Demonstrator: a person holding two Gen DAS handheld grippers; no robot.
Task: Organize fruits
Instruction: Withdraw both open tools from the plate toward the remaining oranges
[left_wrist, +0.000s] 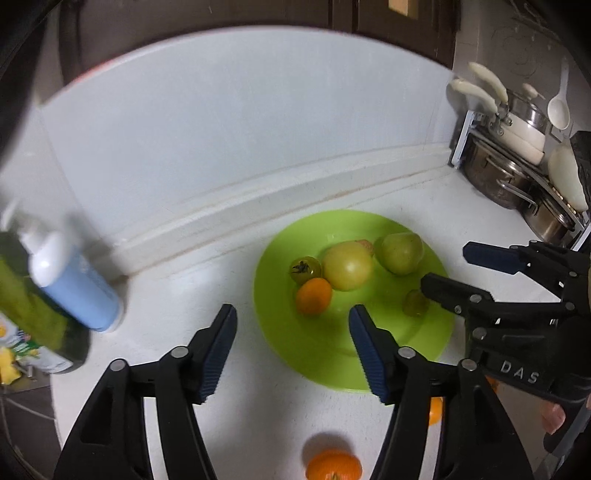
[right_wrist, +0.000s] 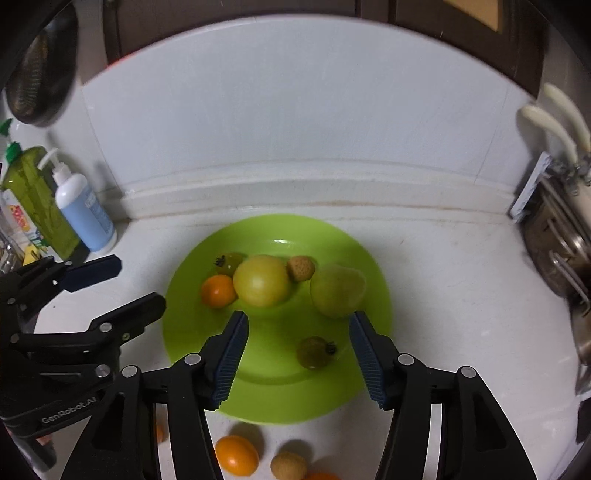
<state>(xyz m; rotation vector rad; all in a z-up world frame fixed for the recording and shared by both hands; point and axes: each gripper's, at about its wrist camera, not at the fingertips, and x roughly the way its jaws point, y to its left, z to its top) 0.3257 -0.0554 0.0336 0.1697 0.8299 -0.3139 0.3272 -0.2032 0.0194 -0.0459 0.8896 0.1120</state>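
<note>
A lime green plate on the white counter holds a yellow-green apple, a green pear, a small orange, a dark green tomato, a lychee and a small green fruit. My right gripper is open over the plate, around the small green fruit. My left gripper is open and empty at the plate's left edge. Loose on the counter in front lie oranges and a lychee.
A blue pump bottle and a green bottle stand at the left by the wall. A rack with steel pots and pans stands at the right. The backsplash ledge runs behind the plate.
</note>
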